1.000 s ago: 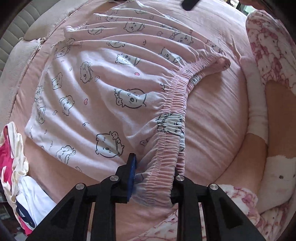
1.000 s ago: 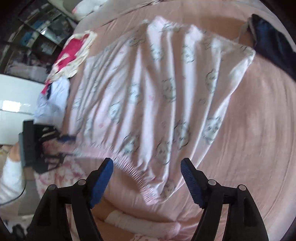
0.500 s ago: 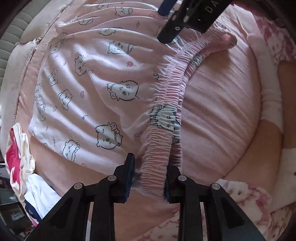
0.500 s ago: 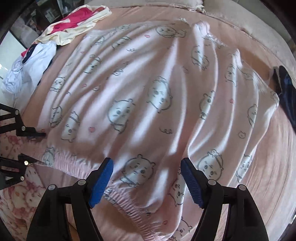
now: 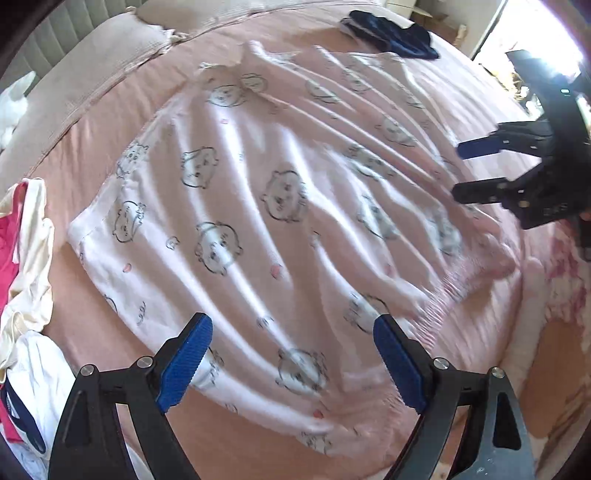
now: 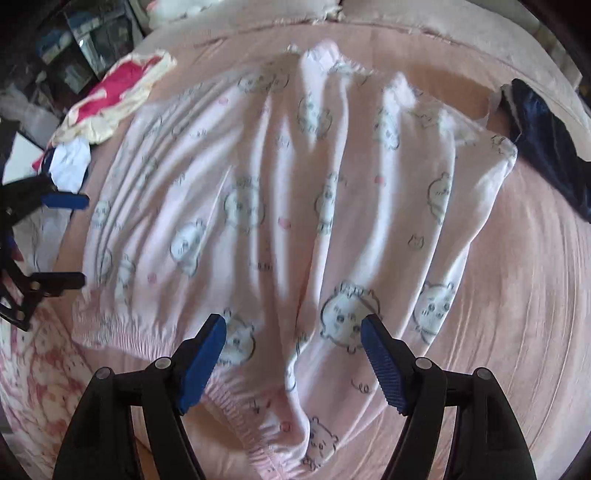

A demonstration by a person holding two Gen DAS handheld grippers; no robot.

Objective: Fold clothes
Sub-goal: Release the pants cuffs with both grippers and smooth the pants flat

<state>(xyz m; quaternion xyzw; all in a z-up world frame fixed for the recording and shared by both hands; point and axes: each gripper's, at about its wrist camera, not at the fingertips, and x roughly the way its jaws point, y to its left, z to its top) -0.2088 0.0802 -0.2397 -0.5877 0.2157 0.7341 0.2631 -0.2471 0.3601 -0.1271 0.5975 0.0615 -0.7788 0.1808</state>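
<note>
At the far left of my left wrist view I see a heap of red, cream and white clothes (image 5: 22,280) at the bed's edge. Just right of it, my left gripper (image 5: 291,354) hangs above the near hem of the pink bear-print pajama pants (image 5: 266,206), its blue pads spread wide with nothing between them. The pants lie spread and rippled across the middle of the pink bedsheet (image 5: 480,92), with the gathered elastic waistband (image 5: 454,280) toward the right. A dark blue garment (image 5: 391,35) lies at the far right, beyond the pants. My right gripper (image 5: 461,170) shows at the right edge, fingers parted, gripping nothing. Through the right wrist camera its pads are spread over the waistband end of the pants (image 6: 295,221), which curls at the near edge.
</note>
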